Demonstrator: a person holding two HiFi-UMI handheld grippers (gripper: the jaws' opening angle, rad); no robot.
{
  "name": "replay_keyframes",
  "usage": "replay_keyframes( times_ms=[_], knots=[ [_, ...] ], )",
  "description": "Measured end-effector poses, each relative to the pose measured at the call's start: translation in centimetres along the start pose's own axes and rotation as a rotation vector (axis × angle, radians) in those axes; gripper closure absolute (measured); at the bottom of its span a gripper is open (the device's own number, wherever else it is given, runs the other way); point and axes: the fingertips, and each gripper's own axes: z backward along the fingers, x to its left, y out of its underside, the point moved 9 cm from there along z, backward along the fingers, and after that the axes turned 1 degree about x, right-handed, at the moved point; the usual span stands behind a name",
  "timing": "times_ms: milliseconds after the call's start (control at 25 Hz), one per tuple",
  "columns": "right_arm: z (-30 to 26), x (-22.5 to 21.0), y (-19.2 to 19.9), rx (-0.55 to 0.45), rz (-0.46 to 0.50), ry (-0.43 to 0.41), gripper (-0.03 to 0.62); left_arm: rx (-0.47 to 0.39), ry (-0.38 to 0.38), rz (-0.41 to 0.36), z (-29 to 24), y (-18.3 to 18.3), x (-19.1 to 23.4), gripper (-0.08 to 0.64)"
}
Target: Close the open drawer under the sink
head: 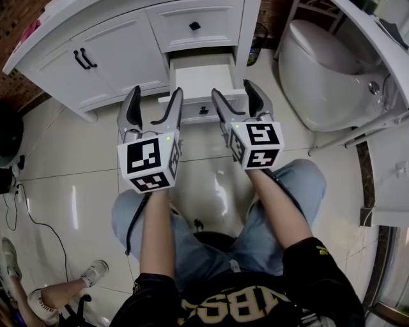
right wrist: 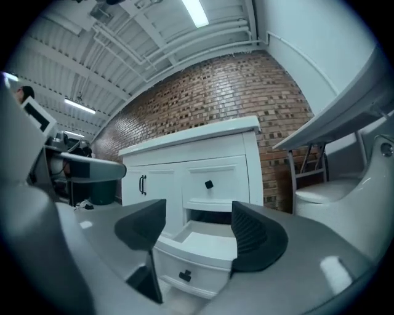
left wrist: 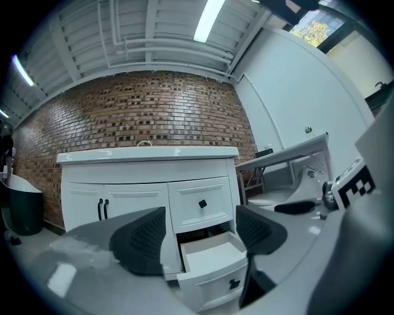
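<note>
Drawer point(head: 203, 76) open; left gripper point(head: 156, 92), right gripper point(head: 233, 89) jaws apart, empty. Ceiling light point(left wrist: 208, 18) only in gripper views.

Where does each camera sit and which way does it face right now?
Head view: on the person's head, looking steeply down at the open drawer, white vanity and toilet; forearms, legs, left gripper and right gripper show.
Left gripper view: rides the left gripper, looking level at the vanity; its open, empty jaws frame the drawer.
Right gripper view: rides the right gripper, looking level at the vanity; its open, empty jaws frame the drawer too.
Shared: all three show the drawer; both gripper views add the brick wall.
</note>
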Motion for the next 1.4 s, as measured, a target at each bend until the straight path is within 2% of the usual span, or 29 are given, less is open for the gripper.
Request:
replay_keyframes(
  times_ms=[200,280,360,480,560,640,720,920,960,1160,1400],
  knots=[
    [-2.8,1.0,4.2,0.111,-0.073,-0.001,0.272,-0.012,0.003,0.032,-2.1,0.4,2.3,0.198],
    [-3.5,1.9,5.9,0.162,-0.145,-0.017,0.292,-0.018,-0.004,0.039,-2.8,0.5,3.2,0.198],
    [-4.4,2.5,7.7,0.227,-0.268,-0.044,0.318,-0.018,-0.007,0.044,-3.7,0.6,3.9,0.198],
    [-6.0,2.8,11.2,0.369,-0.506,-0.061,0.332,-0.011,-0.006,0.056,-5.4,1.2,4.7,0.198],
    [-6.7,2.8,13.4,0.455,-0.681,-0.042,0.347,-0.006,0.0,0.069,-6.3,1.6,5.0,0.198],
    [-7.1,2.8,14.9,0.501,-0.791,-0.003,0.404,-0.002,0.01,0.083,-7.2,1.8,5.2,0.198],
    [-7.6,2.6,15.6,0.522,-0.801,0.029,0.44,-0.001,0.02,0.098,-8.1,2.0,5.2,0.198],
    [-8.9,1.1,16.7,0.529,-0.737,0.083,0.464,0.014,0.048,0.102,-10.6,2.9,5.0,0.198],
    [-9.1,0.9,16.9,0.529,-0.734,0.083,0.482,0.02,0.054,0.103,-11.0,3.2,5.0,0.198],
    [-10.6,0.2,17.1,0.507,-0.725,0.053,0.482,0.029,0.074,0.139,-12.9,4.0,6.2,0.198],
    [-14.1,-1.0,17.1,0.477,-0.72,0.029,0.482,0.032,0.045,0.099,-15.7,5.5,8.7,0.21]
  ],
)
